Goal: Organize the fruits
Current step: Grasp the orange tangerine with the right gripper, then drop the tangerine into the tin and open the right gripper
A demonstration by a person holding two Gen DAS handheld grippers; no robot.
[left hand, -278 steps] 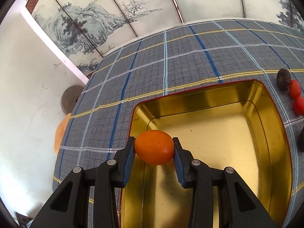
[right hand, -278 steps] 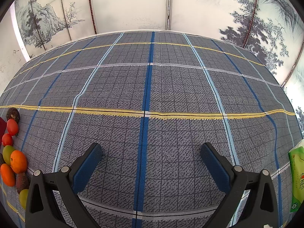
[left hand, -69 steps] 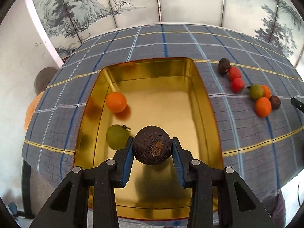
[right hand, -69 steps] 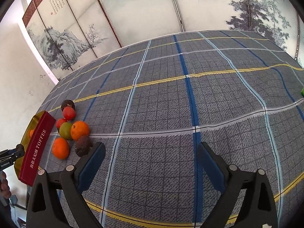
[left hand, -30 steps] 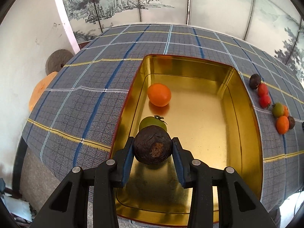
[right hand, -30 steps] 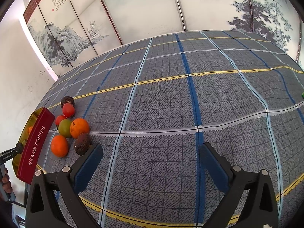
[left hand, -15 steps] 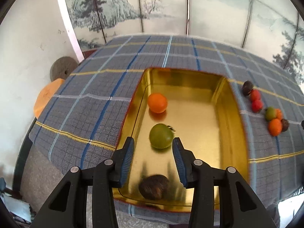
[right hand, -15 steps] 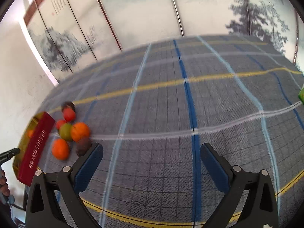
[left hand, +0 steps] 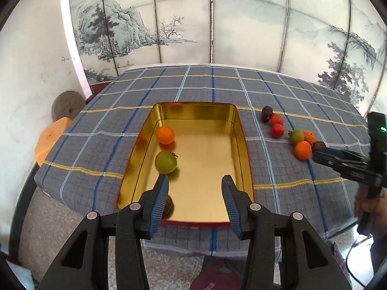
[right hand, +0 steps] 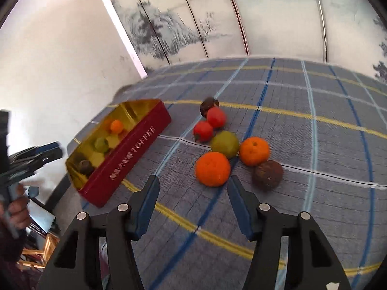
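The left gripper is hovering over the near end of the tin, its jaws released and holding nothing. Inside the tin an orange is lying toward the far left, a green fruit is sitting just nearer, and a brown fruit is resting at the near left corner, partly hidden behind the left finger. The right gripper is hanging low over the checked worktop, jaws released, just short of a loose orange. Clustered around it are lying a green fruit, a second orange, a brown fruit, two red fruits and another brown one, all beside the tin's red wall.
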